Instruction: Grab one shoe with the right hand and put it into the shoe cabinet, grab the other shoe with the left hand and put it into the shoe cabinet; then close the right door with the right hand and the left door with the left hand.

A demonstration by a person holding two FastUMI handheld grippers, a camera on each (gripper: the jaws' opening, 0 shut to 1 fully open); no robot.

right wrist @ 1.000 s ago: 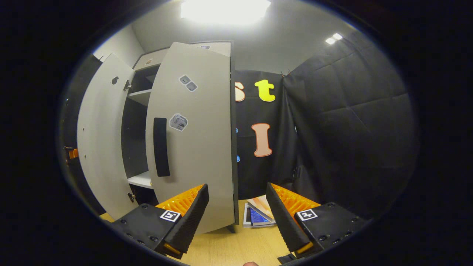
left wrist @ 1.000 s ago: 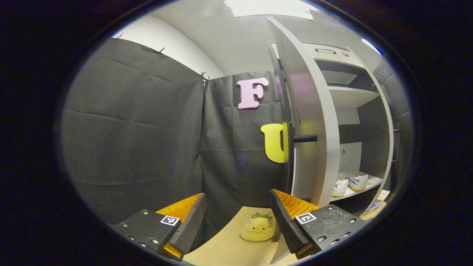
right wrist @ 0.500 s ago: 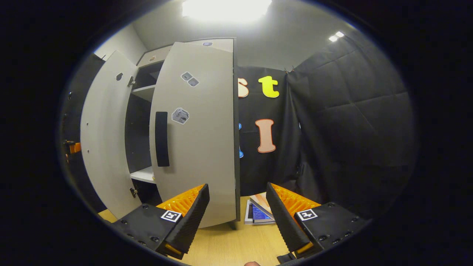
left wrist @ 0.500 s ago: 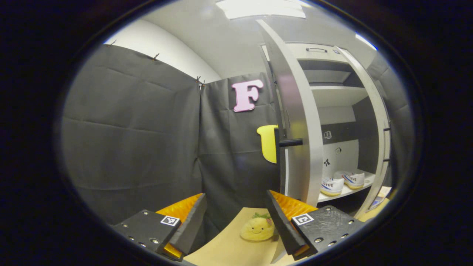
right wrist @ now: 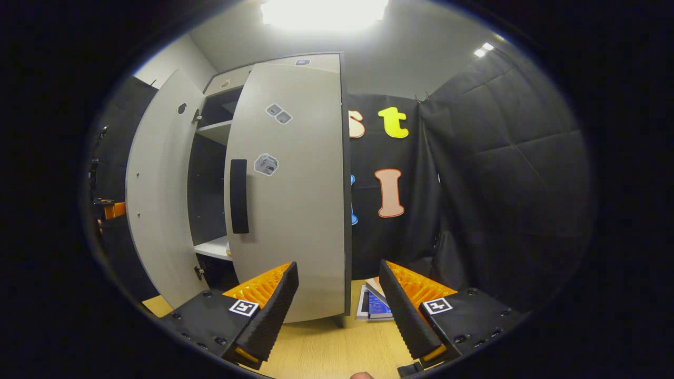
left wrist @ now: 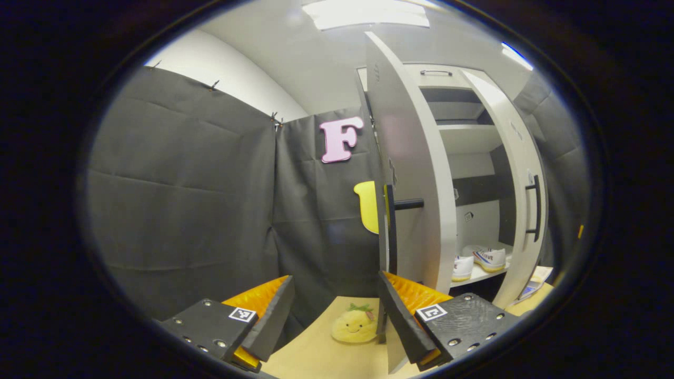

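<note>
- Left gripper (left wrist: 334, 310): fingers apart, nothing between them. They hang above the tabletop (left wrist: 316, 358), near the outer edge of the left door (left wrist: 408, 173) but clear of it.
- Right gripper (right wrist: 338, 302): fingers apart and empty. They hang over the tabletop, just short of the lower outer face of the right door (right wrist: 295, 184); contact cannot be confirmed.
- Just past the left fingers, a small yellow plush toy (left wrist: 354, 325) sits on the tabletop, near the foot of the left door. It is no part of the task.
- Just past the right fingers, a stack of booklets (right wrist: 375, 304) lies on the tabletop beside the cabinet's right flank.
- Left door: wide open, seen nearly edge-on, its dark handle (left wrist: 408, 203) projecting sideways.
- Right door: partly swung in, its black handle (right wrist: 239, 196) facing the right gripper; a gap remains between the two doors.
- Shoes: both white shoes (left wrist: 482, 260) stand side by side on the lower shelf (left wrist: 476, 275) of the shoe cabinet (left wrist: 463, 137). Judged from this, the placing steps are complete.
- Step in hand, as judged: closing the right door with the right gripper.
- Next move calls for: a steady push of the right fingers against the door face toward the cabinet until it seats, then the left gripper getting behind the left door's outer face and swinging it shut, clear of the plush toy.
</note>
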